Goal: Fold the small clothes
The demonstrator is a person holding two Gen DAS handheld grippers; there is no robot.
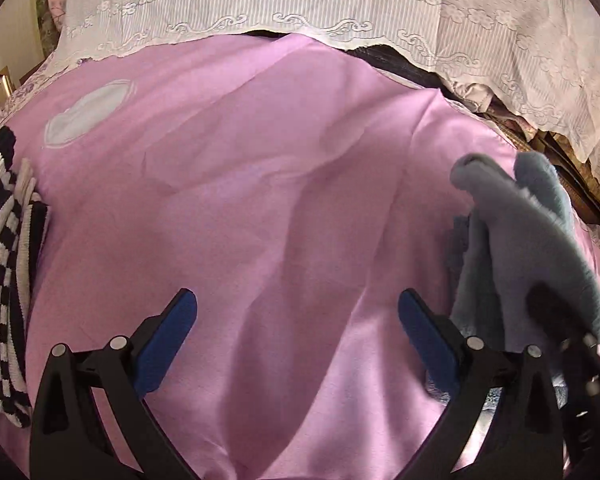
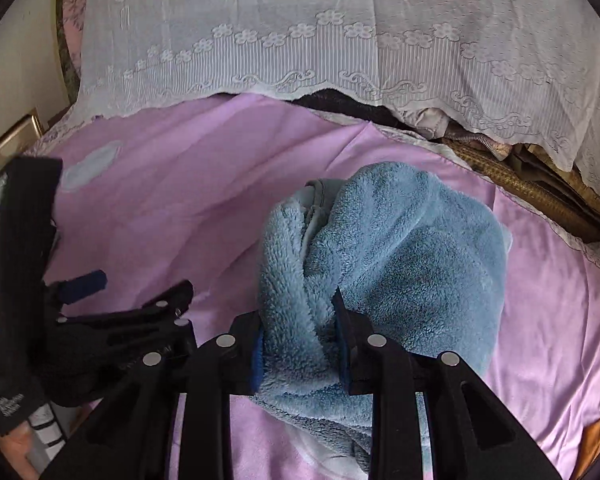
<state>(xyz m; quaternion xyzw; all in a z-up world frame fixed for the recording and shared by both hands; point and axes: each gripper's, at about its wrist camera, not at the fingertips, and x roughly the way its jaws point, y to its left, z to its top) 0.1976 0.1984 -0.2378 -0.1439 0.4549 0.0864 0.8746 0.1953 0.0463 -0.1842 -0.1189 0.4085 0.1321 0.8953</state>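
— Fleece first, right up against my right-hand lens: what do you make of it?

— Blue fleece garment (image 2: 384,264), bunched into a soft mound. My right gripper (image 2: 300,340) has its two fingers pressed in on a thick fold of it, a roll of pile squeezed between the blue pads (image 2: 257,360). So that one is clamped on the cloth.

— And where does the bundle sit?

— On the pink sheet (image 2: 180,208), toward its right half. Part of it hangs up from my grip; the lower folds trail down onto the sheet beneath the fingers.

— Your other hand?

— My left gripper (image 1: 298,312) has its fingers spread wide with nothing between them, only pink sheet (image 1: 260,200) showing through the gap. From the right-hand view it appears at the lower left (image 2: 136,284), well apart from the fleece.

— Does the left camera see the garment at all?

— Yes, at its right edge (image 1: 532,240), a grey-blue lump rising just beside my right-hand finger (image 1: 420,332) of that gripper. I cannot tell whether they touch.

— Anything else on the bed?

— A navy-and-white striped knit (image 1: 4,280) heaped at the left edge of the sheet, and a white lace cloth (image 1: 340,4) draped along the far side. A pale oval patch (image 1: 88,114) marks the sheet's far left.
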